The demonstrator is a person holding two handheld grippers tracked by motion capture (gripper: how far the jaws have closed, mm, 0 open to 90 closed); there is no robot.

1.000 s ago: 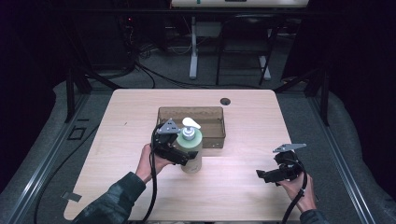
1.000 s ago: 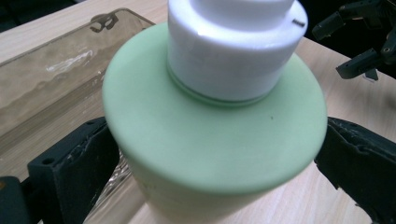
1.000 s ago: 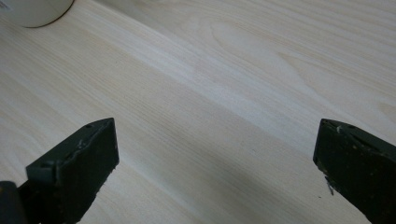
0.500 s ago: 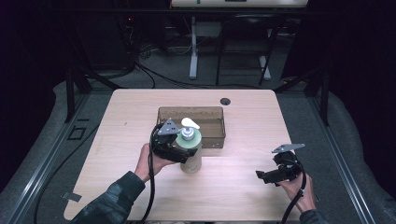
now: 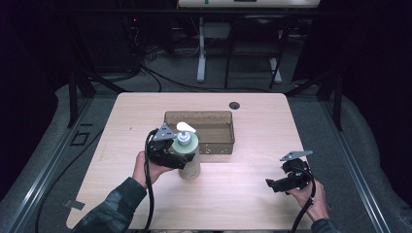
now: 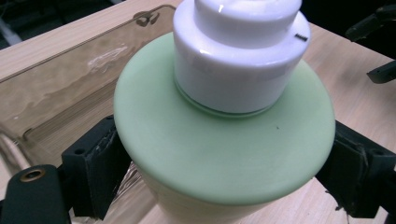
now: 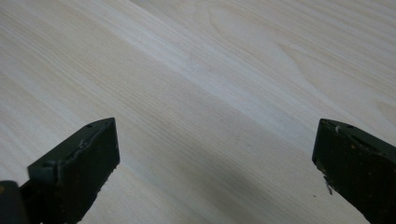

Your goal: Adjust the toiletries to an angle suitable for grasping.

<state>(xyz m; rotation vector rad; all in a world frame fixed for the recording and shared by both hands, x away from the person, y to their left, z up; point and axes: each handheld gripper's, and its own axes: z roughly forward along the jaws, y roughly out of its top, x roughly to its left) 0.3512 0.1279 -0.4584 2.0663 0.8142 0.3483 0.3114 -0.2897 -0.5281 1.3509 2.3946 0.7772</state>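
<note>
Wooden table, claw-gripped soap bottle

left gripper: jaws clamped, wrist level | right gripper: jaws wide apart, low

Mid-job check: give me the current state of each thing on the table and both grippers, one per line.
Pump bottle: upright in front of the bin, gripped at its green body, white pump head on.
Left gripper: shut on the pump bottle, one jaw on each side.
Right gripper: open, nothing between the jaws, over bare table.
Bin: open-topped, looks empty.
</note>
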